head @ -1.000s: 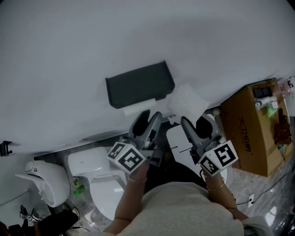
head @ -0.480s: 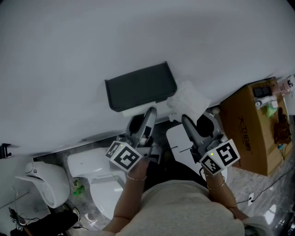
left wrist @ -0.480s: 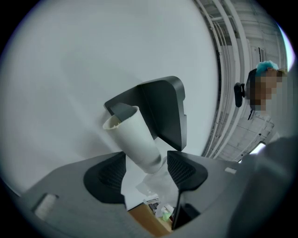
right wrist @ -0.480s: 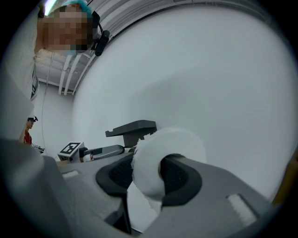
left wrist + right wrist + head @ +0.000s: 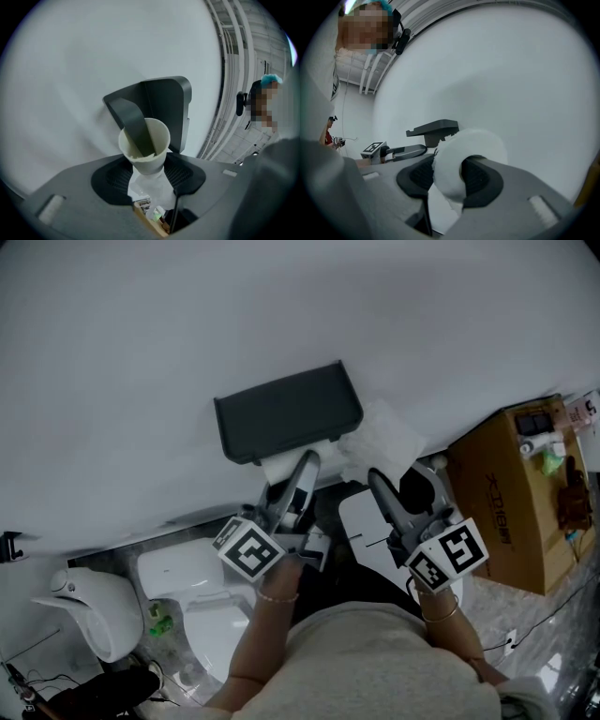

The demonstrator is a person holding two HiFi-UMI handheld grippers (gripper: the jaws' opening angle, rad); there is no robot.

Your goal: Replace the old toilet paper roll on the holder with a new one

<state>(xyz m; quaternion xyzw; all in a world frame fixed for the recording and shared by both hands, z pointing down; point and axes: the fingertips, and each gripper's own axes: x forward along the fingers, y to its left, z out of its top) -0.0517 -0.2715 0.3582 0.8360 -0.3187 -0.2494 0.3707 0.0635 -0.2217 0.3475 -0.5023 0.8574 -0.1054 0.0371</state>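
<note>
In the head view, the dark grey holder (image 5: 286,413) is fixed to the white wall at the centre of the frame, and the old roll (image 5: 279,468), little more than a pale core, hangs just under its lower edge. The left gripper (image 5: 289,474) reaches up to it from below. Just right of it, the right gripper (image 5: 386,470) carries the new roll (image 5: 384,442), a crumpled white mass beside the holder's right end. A white toilet (image 5: 187,582) sits at lower left and a cardboard box (image 5: 506,498) at right. In the left gripper view, the old roll (image 5: 144,144) is an almost bare tube still threaded on the holder's arm (image 5: 133,124), open end toward the camera, with a scrap of paper trailing below. The left gripper (image 5: 149,176) is closing its jaws, and the pads meet the tube's lower sides. In the right gripper view, the right gripper (image 5: 457,176) has its jaws about half apart and clamped on the new roll (image 5: 461,161) at centre frame. The holder (image 5: 433,127) shows behind it on the wall.
</note>
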